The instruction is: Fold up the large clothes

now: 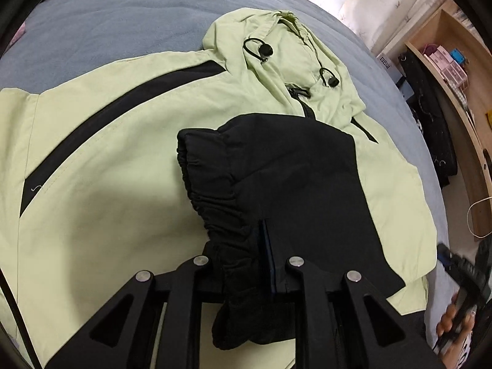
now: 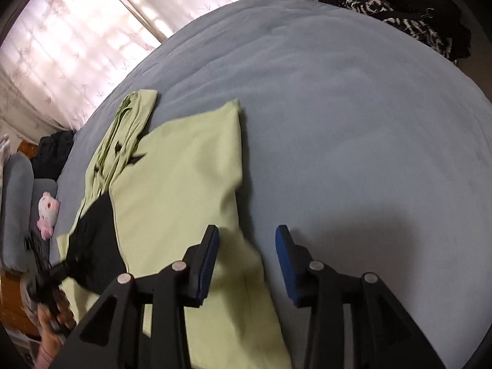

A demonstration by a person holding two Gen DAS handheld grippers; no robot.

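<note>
Left wrist view: left gripper pinches the black sleeve cuff, folded over the green jacket on the grey bed; shelf of boxes far right. Right gripper hangs spread, empty, over the jacket's edge.

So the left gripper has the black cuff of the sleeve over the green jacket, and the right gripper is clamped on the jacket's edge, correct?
Not quite. The right gripper holds nothing: the right wrist view shows its jaws apart, with only the jacket edge and the blanket beneath. The rest stands: the left gripper does have the black cuff.
</note>
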